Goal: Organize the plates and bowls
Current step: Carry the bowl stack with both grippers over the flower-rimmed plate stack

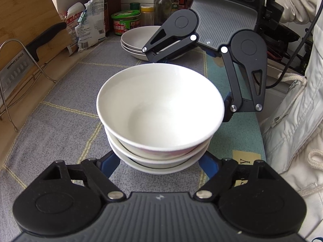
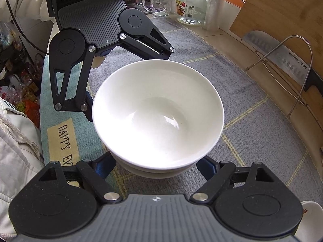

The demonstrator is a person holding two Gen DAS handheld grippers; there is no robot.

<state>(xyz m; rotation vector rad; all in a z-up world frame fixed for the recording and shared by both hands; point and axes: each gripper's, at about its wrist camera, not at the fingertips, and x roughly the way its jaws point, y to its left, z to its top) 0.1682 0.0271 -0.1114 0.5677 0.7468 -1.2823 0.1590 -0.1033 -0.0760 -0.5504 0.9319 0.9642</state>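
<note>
A stack of three white bowls [image 1: 159, 109] [image 2: 159, 111] rests on the grey checked cloth [image 1: 60, 111], the deep top bowl empty. My left gripper [image 1: 159, 165] [image 2: 128, 85] reaches in from one side. Its blue fingers [image 1: 110, 164] flank the lowest bowls, and their tips are hidden under the stack. From the opposite side my right gripper [image 2: 156, 167] [image 1: 188, 84] straddles the same stack, its fingers [image 2: 206, 167] close beside the lower bowl. Whether either pair of pads presses on the bowls is hidden.
Shallow grey dishes [image 1: 139, 40] are stacked behind the bowls, near jars and bottles [image 1: 126, 21]. A cleaver in a wire rack [image 1: 18, 68] and a cutting board [image 1: 26, 16] stand along the wall. A glass mug [image 2: 159, 2] and a jar [image 2: 191, 4] stand at the other end. A person's pale jacket [image 1: 292, 121] is by the counter's edge.
</note>
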